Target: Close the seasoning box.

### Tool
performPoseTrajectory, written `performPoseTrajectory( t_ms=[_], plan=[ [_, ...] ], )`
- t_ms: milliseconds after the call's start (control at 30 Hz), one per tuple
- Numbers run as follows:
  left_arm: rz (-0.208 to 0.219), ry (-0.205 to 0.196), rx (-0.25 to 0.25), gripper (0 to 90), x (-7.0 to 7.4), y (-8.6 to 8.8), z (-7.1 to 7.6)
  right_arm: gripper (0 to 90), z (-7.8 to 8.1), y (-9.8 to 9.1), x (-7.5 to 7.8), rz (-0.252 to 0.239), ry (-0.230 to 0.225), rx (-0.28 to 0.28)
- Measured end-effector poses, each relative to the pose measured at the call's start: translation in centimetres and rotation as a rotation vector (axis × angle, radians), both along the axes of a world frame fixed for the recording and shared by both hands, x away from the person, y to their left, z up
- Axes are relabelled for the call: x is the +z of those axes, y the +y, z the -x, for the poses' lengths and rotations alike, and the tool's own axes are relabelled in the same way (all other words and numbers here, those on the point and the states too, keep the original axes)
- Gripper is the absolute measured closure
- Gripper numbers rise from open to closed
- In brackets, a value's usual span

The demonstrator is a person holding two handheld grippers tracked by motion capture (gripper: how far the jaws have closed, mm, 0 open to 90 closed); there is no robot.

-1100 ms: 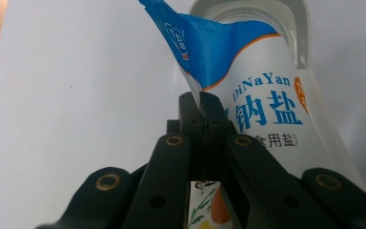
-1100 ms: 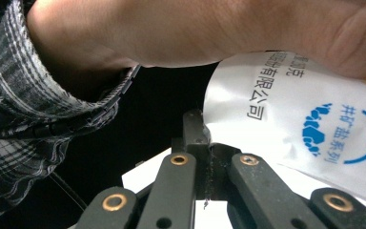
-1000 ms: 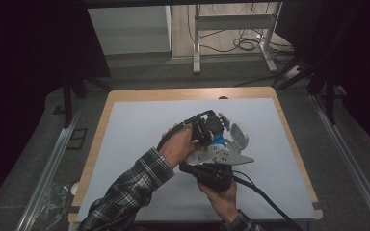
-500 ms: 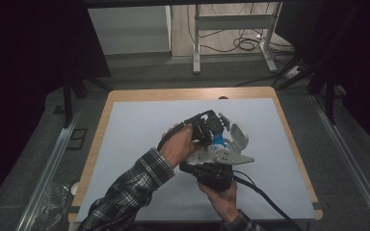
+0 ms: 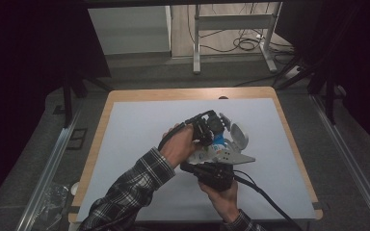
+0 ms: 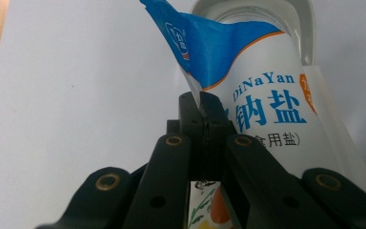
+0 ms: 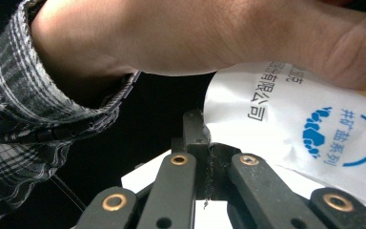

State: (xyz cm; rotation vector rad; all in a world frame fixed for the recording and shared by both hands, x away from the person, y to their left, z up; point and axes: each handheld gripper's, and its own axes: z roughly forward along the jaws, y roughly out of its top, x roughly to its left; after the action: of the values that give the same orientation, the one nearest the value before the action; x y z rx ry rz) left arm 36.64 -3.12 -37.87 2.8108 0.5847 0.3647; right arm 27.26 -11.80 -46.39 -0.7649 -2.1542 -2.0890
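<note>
High view: a person's two hands met over the middle of a white table (image 5: 139,130) with a wooden edge; both forearms came in from the bottom, the left in a plaid sleeve (image 5: 135,185).
Salt bag: a white packet with a blue top and printed characters (image 6: 262,90), held up between the two grippers above the table's middle, seen from above as a blue and white patch (image 5: 218,142).
Left gripper: (image 5: 207,129) gripped in the left hand (image 5: 178,147), its jaws pressed together on a blue corner of the salt bag (image 6: 201,102).
Right gripper: (image 5: 211,174) gripped in the right hand (image 5: 221,197), just below the left one; its jaws were clamped on the white edge of the bag (image 7: 201,125).
Container: a clear tub with a white rim (image 6: 262,12) sat just behind the bag's top in the left gripper view; from above, a white rounded piece (image 5: 238,134) lay on the table just beside the bag.
Right gripper view: the left hand (image 7: 209,33) and its plaid cuff passed close above the bag's printed face (image 7: 314,129).
</note>
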Motion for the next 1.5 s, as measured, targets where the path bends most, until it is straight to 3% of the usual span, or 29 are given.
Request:
performPoseTrajectory(
  t_ms=[533,1033,1267,1500],
  plan=[
    [0.031,-0.004,-0.001,90.0,-0.3,0.1,0.0,89.6,0.0,0.3,-0.6,0.042,-0.001,0.002],
    [0.057,-0.010,0.000,90.0,-0.1,0.3,0.1,89.6,0.2,1.0,-1.9,0.146,-0.022,-0.013],
    [0.074,-0.015,0.005,90.0,0.0,0.7,0.1,89.6,0.2,1.5,-2.8,0.220,-0.046,-0.024],
    [0.095,-0.020,0.012,90.0,0.1,1.3,0.1,89.5,0.1,1.7,-3.9,0.277,-0.037,-0.031]
  ],
)
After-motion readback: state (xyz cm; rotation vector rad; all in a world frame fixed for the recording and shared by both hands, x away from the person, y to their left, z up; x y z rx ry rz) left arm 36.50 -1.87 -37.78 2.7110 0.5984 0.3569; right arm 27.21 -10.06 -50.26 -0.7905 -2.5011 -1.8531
